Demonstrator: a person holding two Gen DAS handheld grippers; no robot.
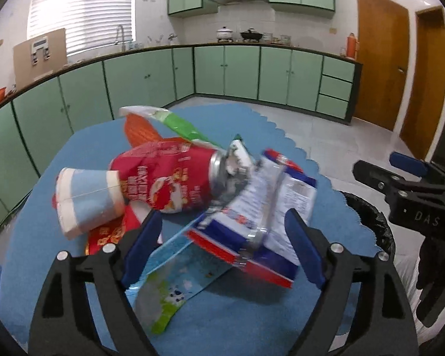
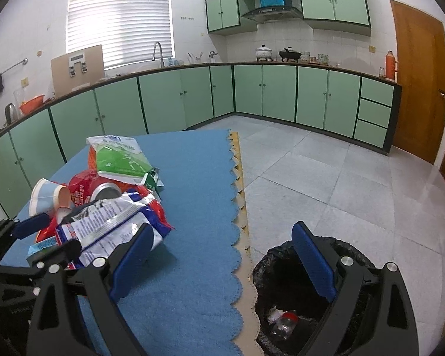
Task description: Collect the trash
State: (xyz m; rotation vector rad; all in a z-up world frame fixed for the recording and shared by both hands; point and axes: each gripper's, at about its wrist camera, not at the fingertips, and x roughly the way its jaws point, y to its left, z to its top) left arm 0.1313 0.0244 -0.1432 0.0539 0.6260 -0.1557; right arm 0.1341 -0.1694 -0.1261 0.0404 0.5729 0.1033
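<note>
Blue cloth [image 2: 192,178] covers the table, and the trash lies there in one heap: a red can [image 1: 169,178], a paper cup [image 1: 86,201], and a crumpled wrapper [image 1: 267,207] in front. The left gripper [image 1: 222,246] has its jaws apart on both sides of the wrapper, not pressing it, probably to take it next. The right gripper [image 2: 222,258] is also wide apart and empty, above the table edge and the bin [image 2: 281,311], which stands on the floor just beside the table.
</note>
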